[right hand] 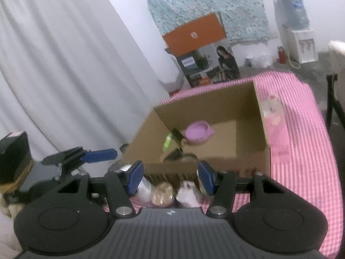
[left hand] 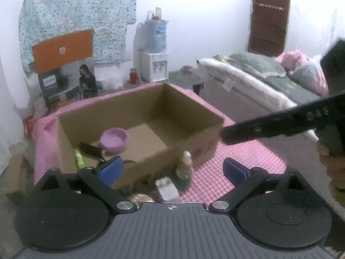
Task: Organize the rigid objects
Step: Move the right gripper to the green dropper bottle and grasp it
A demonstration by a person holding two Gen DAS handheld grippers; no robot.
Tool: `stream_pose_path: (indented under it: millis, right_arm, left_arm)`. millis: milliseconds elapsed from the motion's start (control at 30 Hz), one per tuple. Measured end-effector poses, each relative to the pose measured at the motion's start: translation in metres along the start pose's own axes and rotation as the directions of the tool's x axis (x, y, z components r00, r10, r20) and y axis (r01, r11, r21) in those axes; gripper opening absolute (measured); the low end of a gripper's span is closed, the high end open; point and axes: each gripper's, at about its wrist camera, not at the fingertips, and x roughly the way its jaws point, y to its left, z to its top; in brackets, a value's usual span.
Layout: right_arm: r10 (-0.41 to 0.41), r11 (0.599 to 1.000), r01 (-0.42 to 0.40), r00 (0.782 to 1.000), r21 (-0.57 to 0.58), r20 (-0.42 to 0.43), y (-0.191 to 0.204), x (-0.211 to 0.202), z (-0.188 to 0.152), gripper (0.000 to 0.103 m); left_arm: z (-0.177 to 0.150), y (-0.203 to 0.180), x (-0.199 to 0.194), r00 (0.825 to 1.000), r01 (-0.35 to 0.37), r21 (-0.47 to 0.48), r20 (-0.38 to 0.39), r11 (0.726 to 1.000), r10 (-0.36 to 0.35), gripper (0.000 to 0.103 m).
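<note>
An open cardboard box (left hand: pixel 194 110) (right hand: pixel 215 105) stands on a pink checked tablecloth (left hand: pixel 248 157). Inside it lie a purple bowl (left hand: pixel 115 140) (right hand: pixel 199 132), a black item (left hand: pixel 90 150) and a green item (right hand: pixel 167 143). In front of the box stand a small bottle (left hand: pixel 184 172), a white packet (left hand: pixel 167 186) and a gold round lid (right hand: pixel 161 193). My left gripper (left hand: pixel 172 168) hangs wide open above these, holding nothing. My right gripper (right hand: pixel 171 178) is open about halfway over the lid and white items, gripping nothing. A black finger (left hand: pixel 269 123) of the right gripper crosses the left wrist view.
A bed (left hand: pixel 269 79) lies to the right on the floor. A water dispenser (left hand: pixel 155 64) and a printed carton (left hand: pixel 64 79) stand by the far wall. A white curtain (right hand: pixel 64 75) and a black box (right hand: pixel 13 151) are left of the table. A dark stand leg (right hand: pixel 332 103) rises at right.
</note>
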Motion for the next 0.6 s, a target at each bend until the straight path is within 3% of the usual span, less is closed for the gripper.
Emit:
stream_pose_path:
  millis: [133, 200, 267, 367, 600]
  right_arm:
    - [-0.063, 0.998, 0.062, 0.998, -0.018, -0.027, -0.003, 0.028, -0.017, 0.059]
    - [-0.081, 0.996, 0.08, 0.996, -0.03, -0.038, -0.005, 0.039, -0.022, 0.057]
    - [-0.094, 0.995, 0.092, 0.994, -0.041, -0.051, -0.007, 0.051, -0.024, 0.053]
    - [-0.112, 0.993, 0.108, 0.991, -0.052, -0.068, -0.01, 0.068, -0.026, 0.047]
    - [-0.127, 0.992, 0.124, 0.987, -0.032, -0.101, -0.022, 0.091, -0.025, 0.029]
  left_arm:
    - [-0.017, -0.014, 0.029, 0.999, -0.015, 0.026, -0.033, 1.0, 0.016, 0.091]
    - [-0.021, -0.018, 0.043, 0.999, -0.033, 0.038, -0.042, 0.999, 0.035, 0.08]
    - [-0.024, -0.022, 0.051, 0.998, -0.049, 0.064, -0.034, 0.997, 0.052, 0.077]
    - [-0.027, -0.024, 0.063, 0.997, -0.066, 0.069, -0.031, 0.995, 0.068, 0.064]
    - [-0.027, -0.025, 0.08, 0.998, -0.046, 0.069, -0.044, 0.997, 0.05, 0.045]
